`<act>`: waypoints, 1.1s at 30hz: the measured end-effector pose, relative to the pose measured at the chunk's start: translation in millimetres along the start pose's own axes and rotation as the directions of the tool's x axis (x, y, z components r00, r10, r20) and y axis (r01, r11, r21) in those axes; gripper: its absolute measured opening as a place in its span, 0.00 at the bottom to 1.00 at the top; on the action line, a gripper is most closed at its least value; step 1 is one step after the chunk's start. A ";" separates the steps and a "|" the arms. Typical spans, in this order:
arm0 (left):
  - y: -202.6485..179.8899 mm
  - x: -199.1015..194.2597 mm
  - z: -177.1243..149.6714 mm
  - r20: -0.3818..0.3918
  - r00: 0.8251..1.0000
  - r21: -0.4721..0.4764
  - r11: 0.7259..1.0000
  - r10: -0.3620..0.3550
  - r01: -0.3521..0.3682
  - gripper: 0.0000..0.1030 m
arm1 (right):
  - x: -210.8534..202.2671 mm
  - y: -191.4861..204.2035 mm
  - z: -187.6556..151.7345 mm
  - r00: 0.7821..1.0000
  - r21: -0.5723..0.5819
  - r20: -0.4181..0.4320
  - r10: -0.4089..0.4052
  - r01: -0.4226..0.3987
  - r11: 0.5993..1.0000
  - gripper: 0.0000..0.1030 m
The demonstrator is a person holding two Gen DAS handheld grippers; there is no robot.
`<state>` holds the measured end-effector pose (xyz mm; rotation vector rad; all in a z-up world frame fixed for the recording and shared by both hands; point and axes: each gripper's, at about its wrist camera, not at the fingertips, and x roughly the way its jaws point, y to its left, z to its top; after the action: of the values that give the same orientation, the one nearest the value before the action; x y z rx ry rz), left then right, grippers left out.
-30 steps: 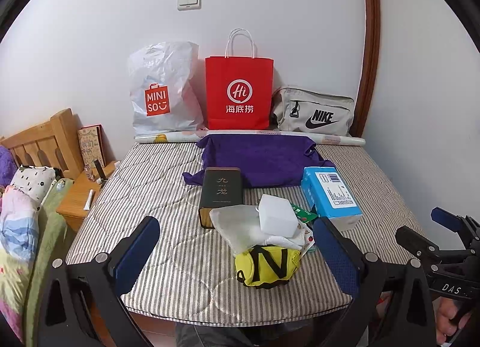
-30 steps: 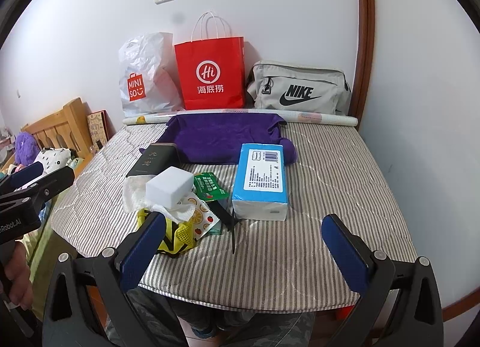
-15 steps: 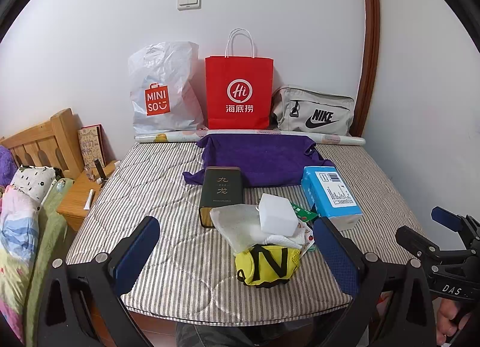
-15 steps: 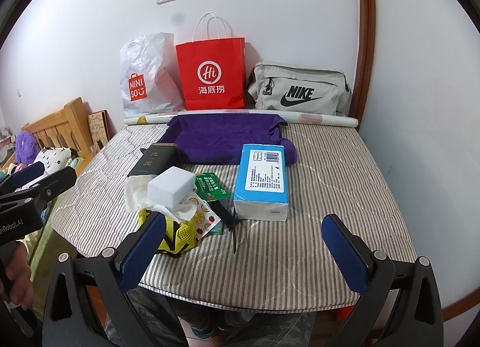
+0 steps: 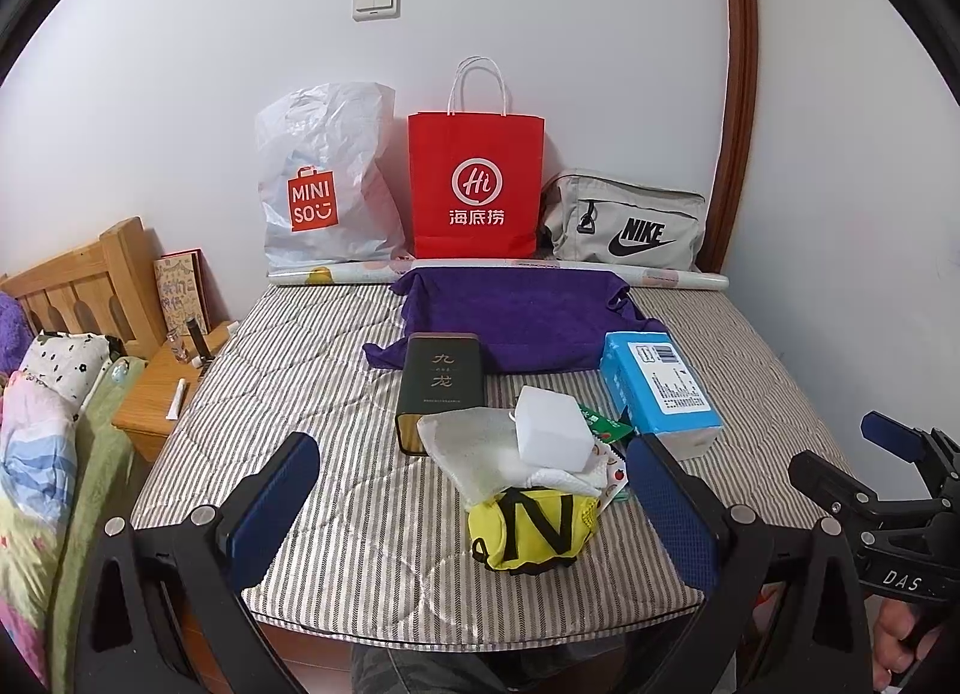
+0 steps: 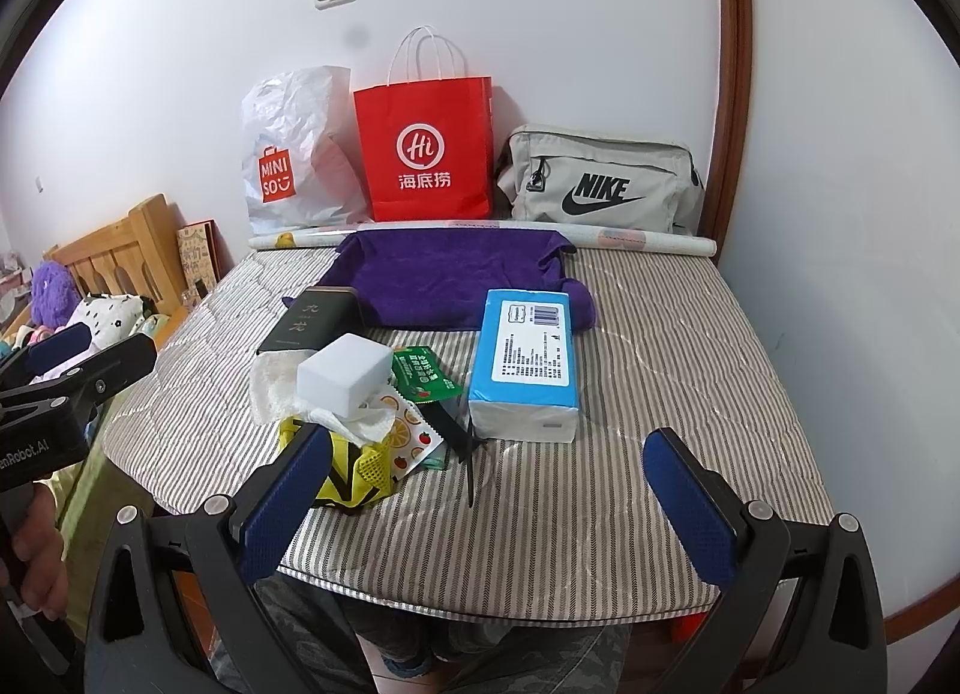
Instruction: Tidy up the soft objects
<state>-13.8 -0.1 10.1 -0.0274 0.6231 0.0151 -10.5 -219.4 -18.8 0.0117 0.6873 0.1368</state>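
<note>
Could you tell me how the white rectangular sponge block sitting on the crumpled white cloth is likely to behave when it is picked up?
The white rectangular sponge block looks like foam, so it is probably light and would dent under a squeeze. It rests tilted on the crumpled white cloth, so a nudge may slide it off. Both open tongs, left and right, look wide enough to span it.

No visible change since earlier.

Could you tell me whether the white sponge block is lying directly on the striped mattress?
No, the white sponge block rests on crumpled white cloth.

Both tongs (image 5: 474, 505) (image 6: 489, 490) agape, empty.
</note>
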 end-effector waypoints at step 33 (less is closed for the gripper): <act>16.6 68.7 -18.4 -0.115 0.993 -0.027 0.999 -0.035 0.032 0.96 | 57.1 -19.9 -15.8 0.998 0.011 -0.062 0.019 -0.018 1.000 0.92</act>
<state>30.9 16.3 -45.4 -0.0635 0.7384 -0.0108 25.5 -232.3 -68.2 0.0236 0.7499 0.1519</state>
